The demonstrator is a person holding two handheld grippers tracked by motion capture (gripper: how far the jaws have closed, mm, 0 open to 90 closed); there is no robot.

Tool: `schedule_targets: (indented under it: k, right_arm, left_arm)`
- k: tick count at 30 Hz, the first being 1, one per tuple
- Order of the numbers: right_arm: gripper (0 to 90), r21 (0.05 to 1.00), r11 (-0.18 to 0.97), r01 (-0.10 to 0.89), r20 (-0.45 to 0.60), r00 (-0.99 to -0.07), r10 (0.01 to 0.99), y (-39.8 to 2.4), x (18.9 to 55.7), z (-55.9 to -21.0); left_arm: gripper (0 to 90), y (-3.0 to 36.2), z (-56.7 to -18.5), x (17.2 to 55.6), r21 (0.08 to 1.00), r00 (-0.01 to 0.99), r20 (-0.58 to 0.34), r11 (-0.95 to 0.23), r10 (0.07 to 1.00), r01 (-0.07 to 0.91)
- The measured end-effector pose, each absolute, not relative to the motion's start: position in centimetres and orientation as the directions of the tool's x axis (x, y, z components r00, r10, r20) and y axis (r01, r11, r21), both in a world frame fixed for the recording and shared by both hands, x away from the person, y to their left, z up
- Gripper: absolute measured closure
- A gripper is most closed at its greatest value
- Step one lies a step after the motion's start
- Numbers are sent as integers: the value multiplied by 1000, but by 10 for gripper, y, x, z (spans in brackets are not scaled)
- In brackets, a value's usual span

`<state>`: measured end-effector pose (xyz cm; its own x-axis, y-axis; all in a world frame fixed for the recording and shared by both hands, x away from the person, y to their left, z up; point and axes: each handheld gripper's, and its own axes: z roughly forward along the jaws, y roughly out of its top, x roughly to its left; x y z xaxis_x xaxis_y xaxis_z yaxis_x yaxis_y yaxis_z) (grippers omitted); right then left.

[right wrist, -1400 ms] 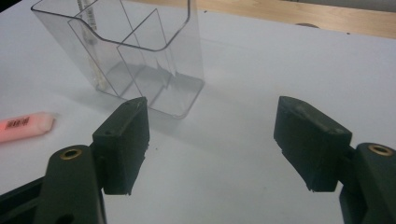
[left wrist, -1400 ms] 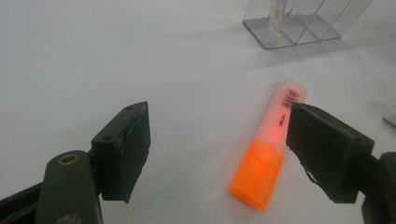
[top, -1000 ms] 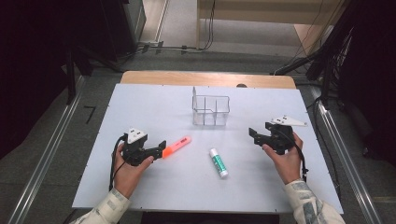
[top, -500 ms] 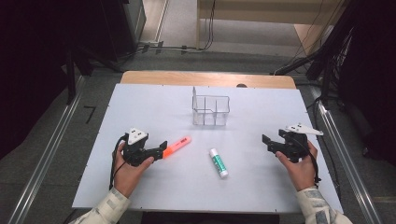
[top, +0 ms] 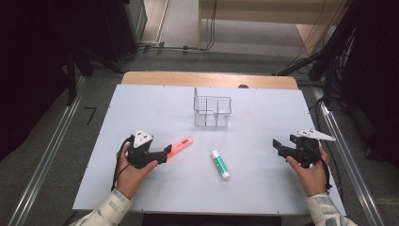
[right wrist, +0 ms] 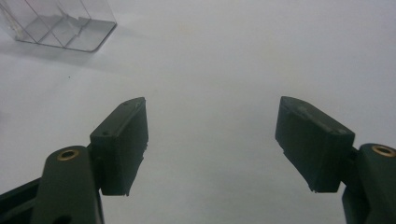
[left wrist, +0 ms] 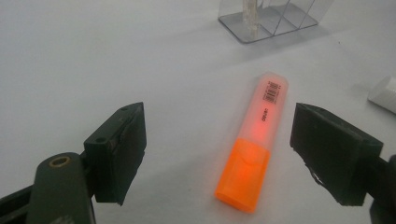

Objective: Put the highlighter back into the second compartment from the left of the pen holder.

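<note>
An orange highlighter [top: 179, 146] [left wrist: 252, 144] lies flat on the white table [top: 263, 117], its orange cap toward my left gripper [top: 165, 153] [left wrist: 217, 161]. That gripper is open, its jaws standing on either side of the cap end without touching it. A white glue stick with a green label [top: 220, 164] lies to the right of the highlighter; its end shows at the edge of the left gripper view [left wrist: 385, 95]. My right gripper [top: 278, 148] [right wrist: 212, 144] is open near the table's right side, with nothing between its jaws.
A clear plastic divided organizer [top: 212, 111] [left wrist: 275, 18] [right wrist: 58, 25] stands at the table's back middle. A wooden strip [top: 209, 79] runs along the far edge. Metal rails [top: 346, 155] flank both sides of the table, with cables on the floor beyond.
My right gripper has moved right and toward the near edge, away from the organizer. The left gripper, highlighter and glue stick have stayed put.
</note>
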<state>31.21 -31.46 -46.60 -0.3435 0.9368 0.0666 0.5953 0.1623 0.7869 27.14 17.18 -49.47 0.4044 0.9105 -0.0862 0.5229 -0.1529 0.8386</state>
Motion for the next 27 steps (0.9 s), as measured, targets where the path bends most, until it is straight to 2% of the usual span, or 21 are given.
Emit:
schedule_targets:
  k: [17, 20, 27]
  right_arm:
    - [244, 784, 163, 599, 65, -340, 938, -316, 311, -467]
    - [244, 781, 161, 603, 66, -336, 940, -316, 311, -467]
    - [244, 782, 165, 602, 62, -339, 939, -316, 311, -467]
  left_arm:
    - [193, 170, -502, 275, 833, 414, -88, -162, 906, 530]
    - [193, 171, -503, 277, 835, 411, -115, -136, 904, 533]
    - [193, 168, -510, 280, 822, 413, -98, -161, 905, 547]
